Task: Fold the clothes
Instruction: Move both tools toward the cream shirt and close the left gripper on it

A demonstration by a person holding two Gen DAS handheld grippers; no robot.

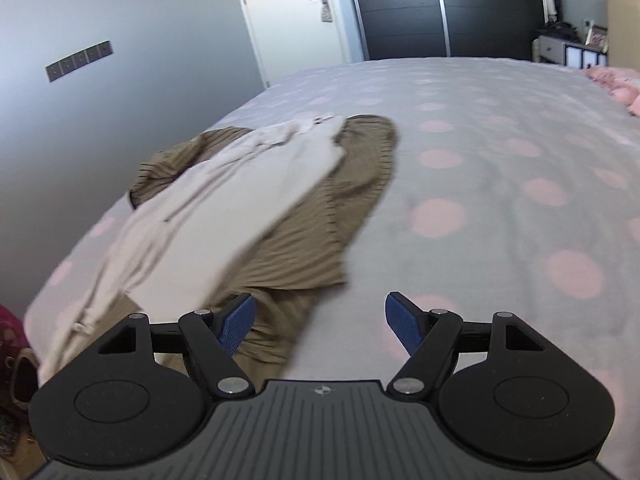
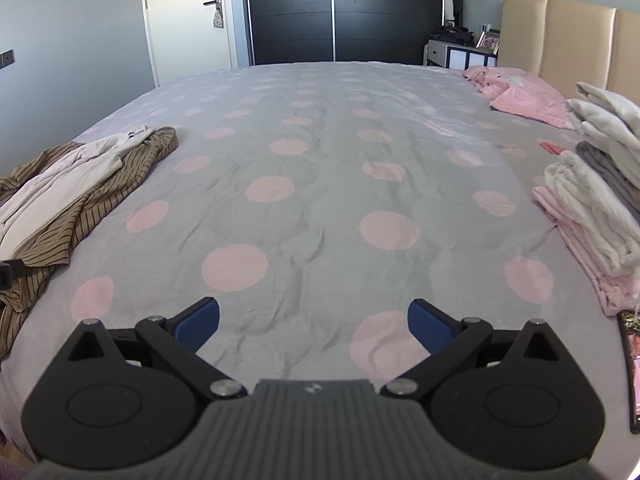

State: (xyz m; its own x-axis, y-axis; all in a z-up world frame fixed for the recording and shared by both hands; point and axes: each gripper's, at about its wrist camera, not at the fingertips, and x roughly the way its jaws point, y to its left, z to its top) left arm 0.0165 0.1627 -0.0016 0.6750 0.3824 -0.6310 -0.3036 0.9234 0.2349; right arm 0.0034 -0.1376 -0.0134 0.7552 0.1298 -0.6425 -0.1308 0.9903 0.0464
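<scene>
A crumpled brown striped garment (image 1: 320,216) lies on the bed's left side, with a white garment (image 1: 224,200) draped over it. The same brown garment (image 2: 100,196) and white garment (image 2: 60,176) show at the left of the right wrist view. My left gripper (image 1: 320,320) hovers open just over the brown garment's near edge, nothing between its blue pads. Over bare bedspread near the bed's front, my right gripper (image 2: 314,322) is open and empty. A stack of folded clothes (image 2: 600,200) sits at the right.
The bed wears a grey spread with pink dots (image 2: 320,160). Pink pillows (image 2: 520,96) and a beige headboard (image 2: 560,40) are far right. A dark flat object (image 2: 632,368) lies by the folded stack. A door (image 1: 292,20) and dark wardrobe (image 2: 340,12) stand beyond the bed.
</scene>
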